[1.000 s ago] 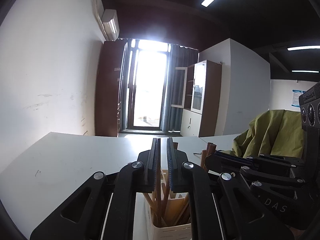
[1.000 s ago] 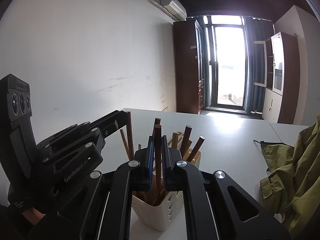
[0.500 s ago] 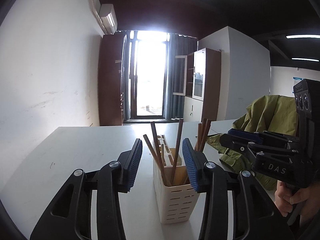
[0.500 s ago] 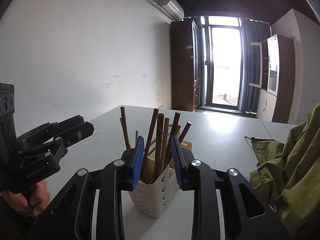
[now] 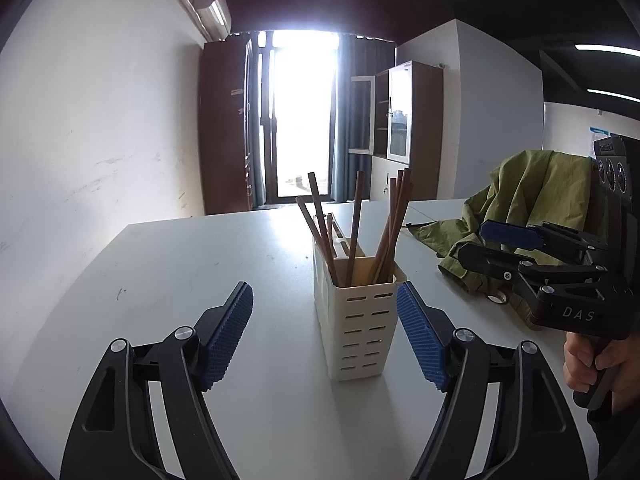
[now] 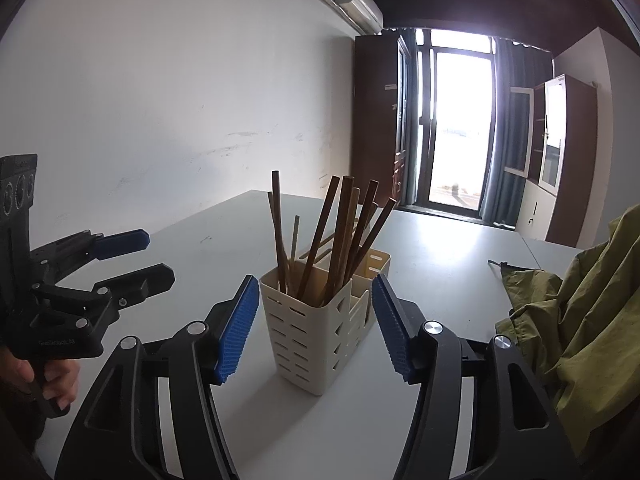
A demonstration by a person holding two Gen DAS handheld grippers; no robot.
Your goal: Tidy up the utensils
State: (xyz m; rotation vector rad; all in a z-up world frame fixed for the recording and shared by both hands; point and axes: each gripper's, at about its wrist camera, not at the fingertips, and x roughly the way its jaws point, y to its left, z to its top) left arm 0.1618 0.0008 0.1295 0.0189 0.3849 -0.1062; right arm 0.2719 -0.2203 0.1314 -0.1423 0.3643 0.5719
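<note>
A cream slotted utensil holder (image 5: 358, 320) stands upright on the white table (image 5: 168, 264); it also shows in the right wrist view (image 6: 316, 332). Several brown wooden chopsticks (image 5: 356, 228) lean in it, seen too in the right wrist view (image 6: 340, 228). My left gripper (image 5: 324, 332) is open and empty, just short of the holder. My right gripper (image 6: 312, 328) is open and empty, its jaws either side of the holder without touching it. The right gripper appears at the right of the left wrist view (image 5: 496, 246), the left gripper at the left of the right wrist view (image 6: 136, 260).
An olive-green jacket (image 5: 520, 208) lies bunched on the table's right side, also in the right wrist view (image 6: 580, 312). A white wall runs along the table's left. A bright glass door (image 5: 300, 120) and cabinets stand beyond the far edge.
Both grippers opened, letting go of chopsticks that now stand in the holder, and drew back and away from it.
</note>
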